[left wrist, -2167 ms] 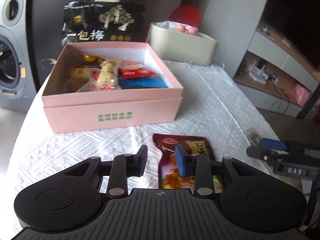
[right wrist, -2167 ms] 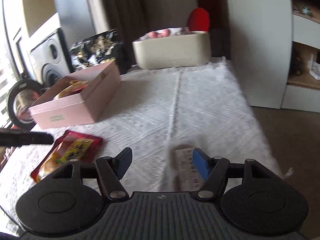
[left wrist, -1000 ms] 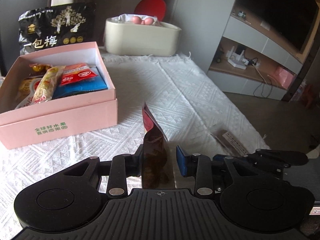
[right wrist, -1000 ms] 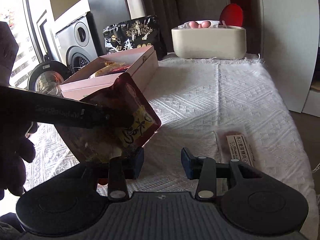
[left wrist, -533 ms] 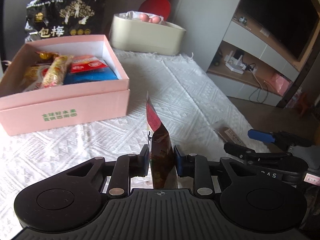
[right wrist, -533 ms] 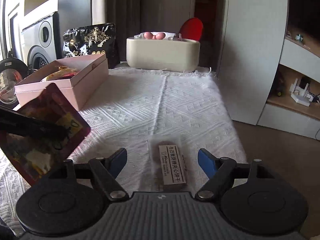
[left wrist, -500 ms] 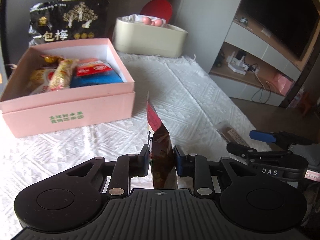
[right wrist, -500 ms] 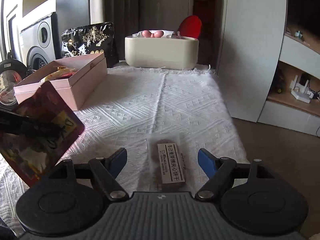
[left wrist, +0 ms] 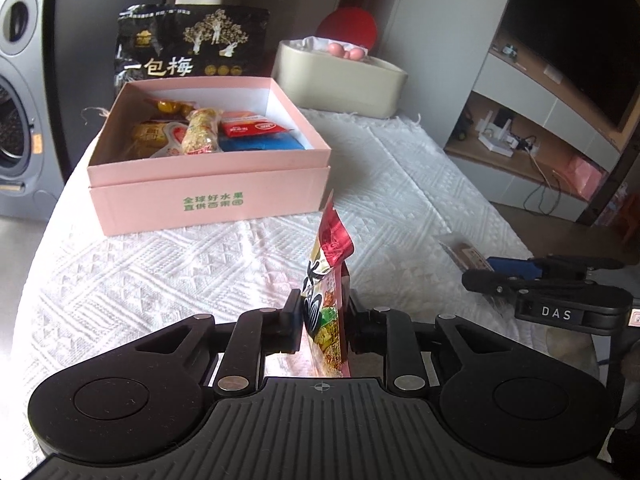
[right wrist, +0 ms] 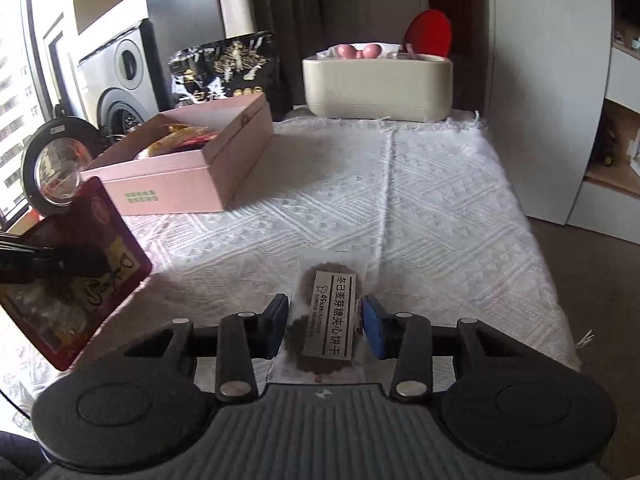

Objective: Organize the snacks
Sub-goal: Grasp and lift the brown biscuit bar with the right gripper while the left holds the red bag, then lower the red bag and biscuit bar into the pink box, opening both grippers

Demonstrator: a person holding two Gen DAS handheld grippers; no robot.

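Left gripper [left wrist: 323,322] clamps red snack pouch [left wrist: 327,280], pink box [left wrist: 208,196] at 11 o'clock; right gripper [right wrist: 326,326] closing onto biscuit pack [right wrist: 330,320].

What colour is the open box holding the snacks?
Pink, with small green lettering on its front wall; the box is white inside. It shows best in the left wrist view.

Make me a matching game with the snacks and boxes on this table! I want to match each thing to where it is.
Things:
1. red snack pouch
2. biscuit packet
3. pink box
4. cream tub

Places:
A. at the table's far end, with pink round things on top
B. lying on the white cloth, between the right gripper's fingers
C. pinched upright in the left gripper
D. open on the cloth, snacks inside

Pairs: 1-C, 2-B, 3-D, 4-A
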